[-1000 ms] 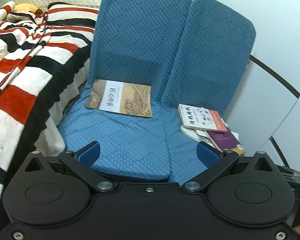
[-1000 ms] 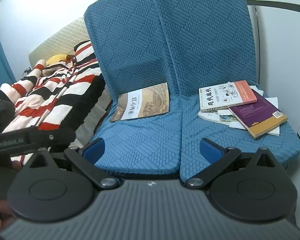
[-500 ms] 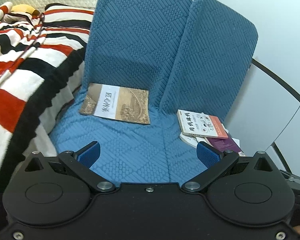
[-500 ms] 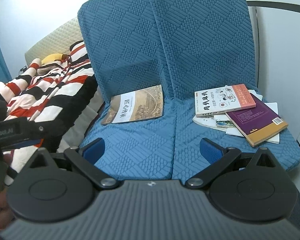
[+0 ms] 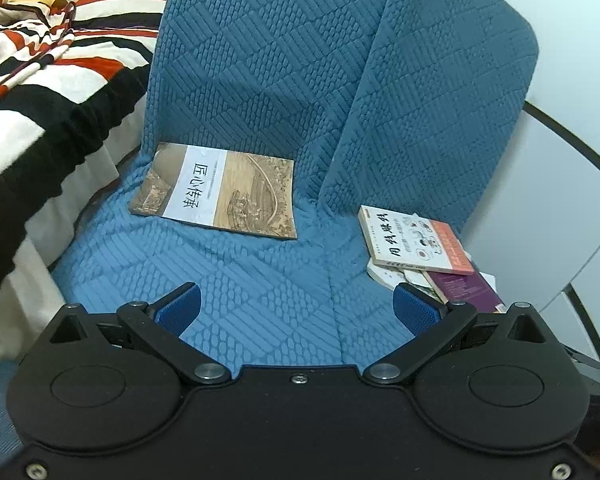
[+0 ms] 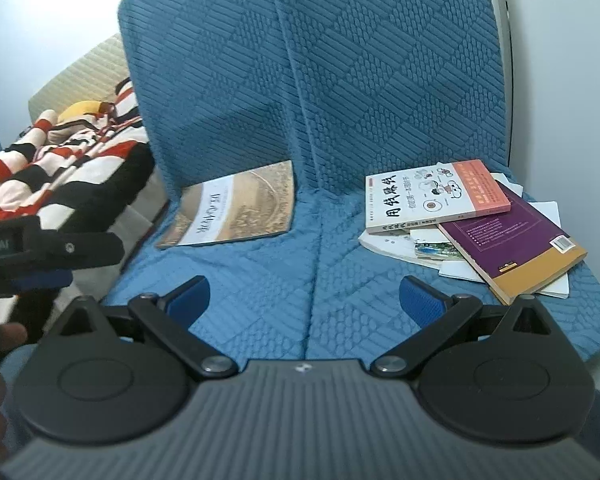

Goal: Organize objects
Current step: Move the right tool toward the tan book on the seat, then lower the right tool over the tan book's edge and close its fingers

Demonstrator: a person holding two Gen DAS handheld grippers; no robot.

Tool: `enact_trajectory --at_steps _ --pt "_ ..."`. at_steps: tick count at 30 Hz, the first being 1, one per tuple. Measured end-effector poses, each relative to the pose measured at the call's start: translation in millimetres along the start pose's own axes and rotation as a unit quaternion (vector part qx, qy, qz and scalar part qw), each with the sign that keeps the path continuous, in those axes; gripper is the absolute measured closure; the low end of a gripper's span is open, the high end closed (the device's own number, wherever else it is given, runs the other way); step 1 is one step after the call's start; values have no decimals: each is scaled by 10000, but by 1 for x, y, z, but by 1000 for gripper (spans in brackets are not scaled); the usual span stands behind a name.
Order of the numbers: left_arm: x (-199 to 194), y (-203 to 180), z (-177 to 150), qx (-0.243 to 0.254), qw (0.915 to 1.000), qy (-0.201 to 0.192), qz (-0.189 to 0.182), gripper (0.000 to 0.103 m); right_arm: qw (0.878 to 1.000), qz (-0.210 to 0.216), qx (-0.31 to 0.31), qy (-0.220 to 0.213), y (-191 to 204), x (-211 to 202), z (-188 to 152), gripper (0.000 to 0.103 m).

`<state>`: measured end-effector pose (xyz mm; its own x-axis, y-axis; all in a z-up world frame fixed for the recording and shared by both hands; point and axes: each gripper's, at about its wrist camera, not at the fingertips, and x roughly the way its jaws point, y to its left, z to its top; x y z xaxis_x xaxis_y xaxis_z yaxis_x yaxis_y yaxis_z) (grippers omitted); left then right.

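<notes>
A brown book with a white band lies flat at the back of the left blue seat cushion; it also shows in the right wrist view. On the right cushion is a loose pile: a white-and-orange book on top, a purple book and white papers beneath. The pile shows in the left wrist view. My left gripper and right gripper are both open and empty, above the cushions' front edge.
A striped red, black and white blanket covers the bed at the left. White wall panels stand right of the seats. The left gripper's body shows at the left of the right wrist view.
Both grippers have moved forward toward the seats; the books look larger and nearer. The jaws have stayed open.
</notes>
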<state>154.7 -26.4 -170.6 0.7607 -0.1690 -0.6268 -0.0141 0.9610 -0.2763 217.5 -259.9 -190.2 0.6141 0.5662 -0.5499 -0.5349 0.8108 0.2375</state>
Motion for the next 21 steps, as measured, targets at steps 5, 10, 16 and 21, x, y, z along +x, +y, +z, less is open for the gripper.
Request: enact_trajectory --at_steps 5,10,16,21 --pt "29 7 2 42 9999 -84 87 1 10000 -13 15 -16 -9 22 2 0" --pt "51 18 10 19 9999 -134 88 1 9999 -88 -69 -81 -8 42 8 0" --pt "68 26 19 69 9995 -283 134 0 10000 74 10 -30 -9 69 18 1" --pt "83 36 28 -35 9999 -114 39 1 9999 111 40 -1 -4 86 23 1"
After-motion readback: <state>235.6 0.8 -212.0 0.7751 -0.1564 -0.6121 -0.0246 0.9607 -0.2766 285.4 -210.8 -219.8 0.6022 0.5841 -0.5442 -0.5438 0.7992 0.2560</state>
